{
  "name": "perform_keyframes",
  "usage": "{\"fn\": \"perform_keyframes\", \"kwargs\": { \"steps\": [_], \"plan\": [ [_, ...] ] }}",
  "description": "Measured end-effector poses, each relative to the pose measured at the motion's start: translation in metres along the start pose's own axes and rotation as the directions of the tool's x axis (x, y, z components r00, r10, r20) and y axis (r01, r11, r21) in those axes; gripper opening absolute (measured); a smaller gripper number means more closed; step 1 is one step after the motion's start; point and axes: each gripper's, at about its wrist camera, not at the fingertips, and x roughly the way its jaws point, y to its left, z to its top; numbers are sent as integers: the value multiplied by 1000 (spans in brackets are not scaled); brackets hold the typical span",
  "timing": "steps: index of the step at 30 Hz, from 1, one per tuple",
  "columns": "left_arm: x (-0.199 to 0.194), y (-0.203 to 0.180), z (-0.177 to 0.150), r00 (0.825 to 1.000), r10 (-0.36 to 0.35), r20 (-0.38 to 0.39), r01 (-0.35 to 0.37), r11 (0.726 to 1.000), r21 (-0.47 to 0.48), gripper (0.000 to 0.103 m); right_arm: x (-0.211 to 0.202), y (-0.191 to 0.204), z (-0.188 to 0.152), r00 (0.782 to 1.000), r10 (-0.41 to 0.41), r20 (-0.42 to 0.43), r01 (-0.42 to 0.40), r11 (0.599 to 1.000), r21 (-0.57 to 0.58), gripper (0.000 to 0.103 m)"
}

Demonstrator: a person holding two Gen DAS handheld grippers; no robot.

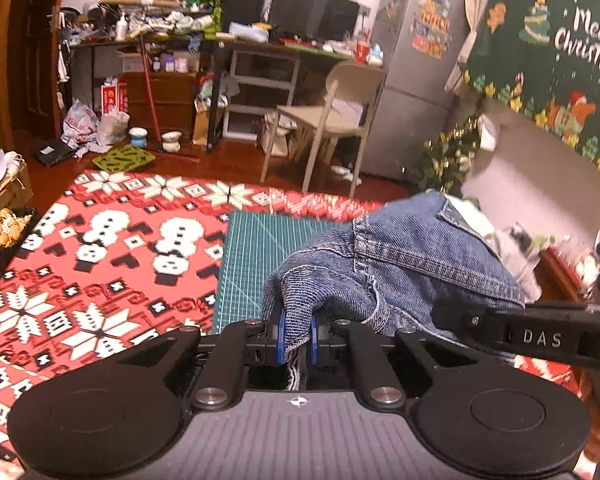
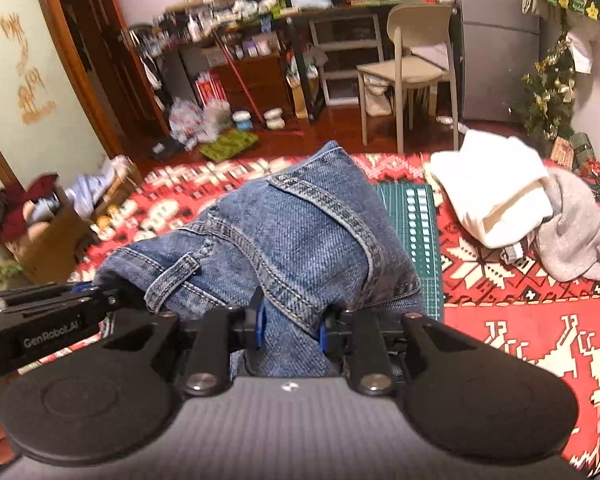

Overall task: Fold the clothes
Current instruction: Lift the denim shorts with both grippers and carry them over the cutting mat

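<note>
Denim jeans point(image 2: 300, 232) bunched between your left gripper point(image 1: 297, 338) and right gripper point(image 2: 290, 326), both clamped on folds.

The jeans point(image 2: 300, 232) hang between my left tool point(image 1: 298, 338) and right tool point(image 2: 290, 326), above the cutting mat point(image 1: 260, 248) on the blanket point(image 1: 112, 248). To the mat's right lies a pile of clothes point(image 2: 516, 204). Behind the blanket a chair point(image 1: 332, 116) stands before the desk point(image 1: 260, 46).
</note>
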Motion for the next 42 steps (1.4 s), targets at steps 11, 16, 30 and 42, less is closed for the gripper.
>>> {"fn": "perform_keyframes", "kwargs": {
  "steps": [11, 16, 30, 42],
  "plan": [
    [89, 21, -15, 997, -28, -68, 27, 1000, -15, 12, 101, -47, -10, 991, -22, -135, 26, 999, 25, 26],
    [99, 32, -17, 995, -61, -80, 58, 998, -38, 18, 133, -63, -5, 986, -14, -164, 22, 999, 42, 31],
    [39, 57, -39, 993, -56, -102, 45, 993, -112, 63, 107, -65, -2, 998, -22, -57, 25, 999, 43, 75],
    [73, 47, -46, 974, -21, -227, 8, 998, -57, 47, 70, -82, -23, 987, 17, -158, -6, 998, 67, 66]
  ]
}}
